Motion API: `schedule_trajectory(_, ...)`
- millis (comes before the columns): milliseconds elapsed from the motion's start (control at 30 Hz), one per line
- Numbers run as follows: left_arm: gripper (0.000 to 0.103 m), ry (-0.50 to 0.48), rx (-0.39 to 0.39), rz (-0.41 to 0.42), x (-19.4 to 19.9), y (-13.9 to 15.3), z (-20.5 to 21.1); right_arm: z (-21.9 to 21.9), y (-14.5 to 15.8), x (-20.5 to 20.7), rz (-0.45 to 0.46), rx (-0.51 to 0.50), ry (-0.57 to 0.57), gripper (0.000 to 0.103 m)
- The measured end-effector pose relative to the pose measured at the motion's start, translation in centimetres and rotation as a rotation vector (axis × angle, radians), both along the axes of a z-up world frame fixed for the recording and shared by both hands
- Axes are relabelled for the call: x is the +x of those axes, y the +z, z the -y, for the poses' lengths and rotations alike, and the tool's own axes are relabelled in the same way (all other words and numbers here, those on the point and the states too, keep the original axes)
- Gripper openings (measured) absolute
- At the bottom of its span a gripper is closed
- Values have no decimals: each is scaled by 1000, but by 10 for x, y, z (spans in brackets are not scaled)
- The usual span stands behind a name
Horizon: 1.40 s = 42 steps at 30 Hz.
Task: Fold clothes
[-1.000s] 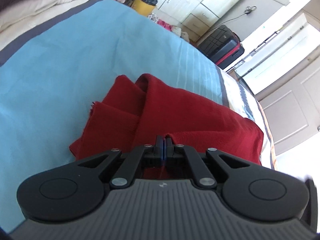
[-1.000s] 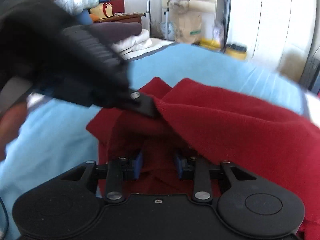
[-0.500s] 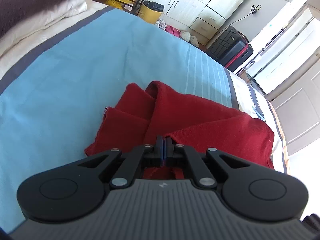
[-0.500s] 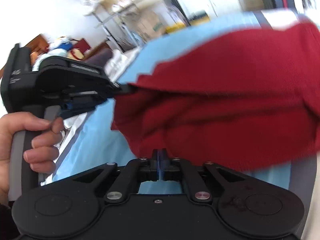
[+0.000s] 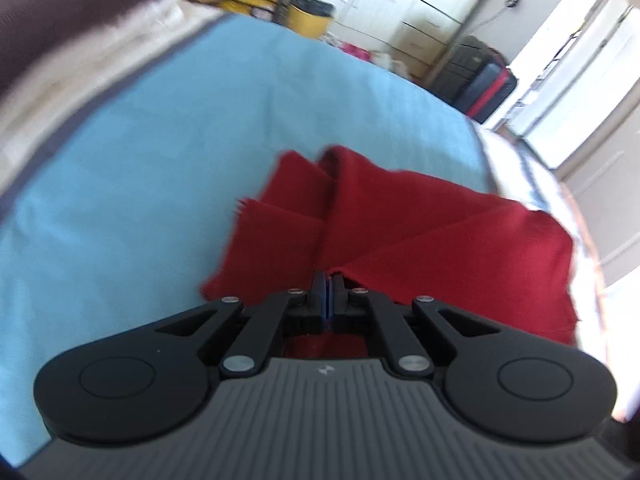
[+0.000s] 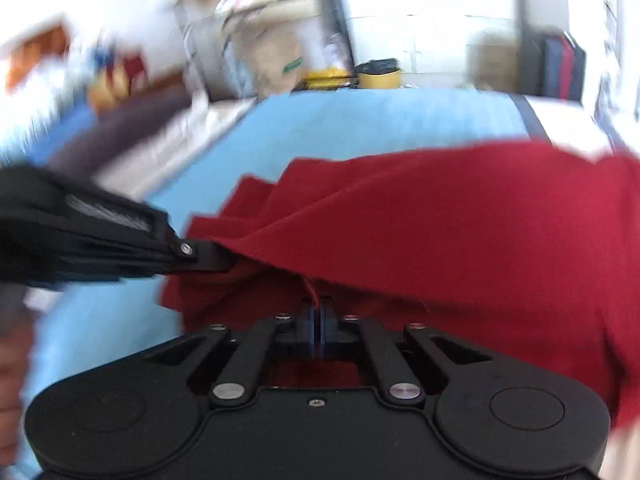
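While pinched on the near hem: left gripper (image 5: 328,286) clamped tight on red garment (image 5: 420,232), right gripper (image 6: 318,312) likewise nipped on same edge. Hem lifted off light blue bedspread (image 5: 160,168), far end bunched in loose overlapping layers. Fold judged early: edge raised, not yet carried over; smoothing and later folds left. Count: one red garment, two grippers, one yellow bin (image 5: 310,20), one suitcase (image 5: 480,80).
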<state>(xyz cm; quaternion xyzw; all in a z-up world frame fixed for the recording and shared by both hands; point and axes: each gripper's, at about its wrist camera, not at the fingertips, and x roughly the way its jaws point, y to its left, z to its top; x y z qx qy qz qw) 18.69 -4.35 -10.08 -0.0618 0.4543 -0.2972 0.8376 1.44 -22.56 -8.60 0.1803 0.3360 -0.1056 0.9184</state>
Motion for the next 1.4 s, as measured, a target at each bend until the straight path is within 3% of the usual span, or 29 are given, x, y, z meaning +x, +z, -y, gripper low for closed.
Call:
schedule_trajectory(100,0,28,-47,38,-1,13,-5,3,3,-30,17,43,-36,3)
schedule_trajectory(300,0,-25,-15,46,-12,16,1,27,-28,-40,-62,395,-112,7)
schedule_trajectory(367,0,-30,-32,25,-12,16,0,20,-27,-38,-94,332,-98,10)
schedule_trajectory(500,0,-44,-116,-12,-11,17,-3,-11,2,-35,-95,42,-25,13)
schedule_trajectory(533,0,-46,-122,-13,-11,17,-3,-22,13,-35,-71,-64,-3,18)
schedule_trajectory(567,0,-44,-120,-10,-12,17,-2,-35,24,-34,-34,-159,31,38)
schedule_trajectory(600,0,-41,-113,-8,-12,16,0,-45,30,-32,3,-221,74,51)
schedule_trajectory(633,0,-40,-107,-11,-12,15,0,-49,32,-27,19,-246,99,61)
schedule_trajectory(733,0,-38,-96,-29,-12,10,1,-40,18,-2,-27,-241,56,61)
schedule_trajectory(800,0,-39,-90,-40,-12,7,0,-29,-2,14,-108,-233,59,61)
schedule_trajectory(833,0,-40,-88,-41,-12,7,0,-23,-13,20,-146,-215,70,53)
schedule_trajectory(900,0,-17,-101,-25,-14,12,-6,-2,-18,6,-121,-101,36,33)
schedule_trajectory(933,0,-7,-112,-5,-15,17,-10,9,-17,-4,-94,-36,11,7)
schedule_trajectory(1033,0,15,-116,82,-19,35,-21,39,-18,-34,-23,209,-89,6)
schedule_trajectory(1133,0,13,-117,79,-23,38,-23,66,-23,-63,28,485,-215,6)
schedule_trajectory(1233,0,-26,-156,11,-28,32,-22,72,-12,-77,12,425,-253,6)
schedule_trajectory(1267,0,-40,-157,0,-31,31,-21,75,-10,-80,2,441,-262,11)
schedule_trajectory(1400,1,-106,-85,27,-48,31,-5,80,-23,-92,-61,590,-286,16)
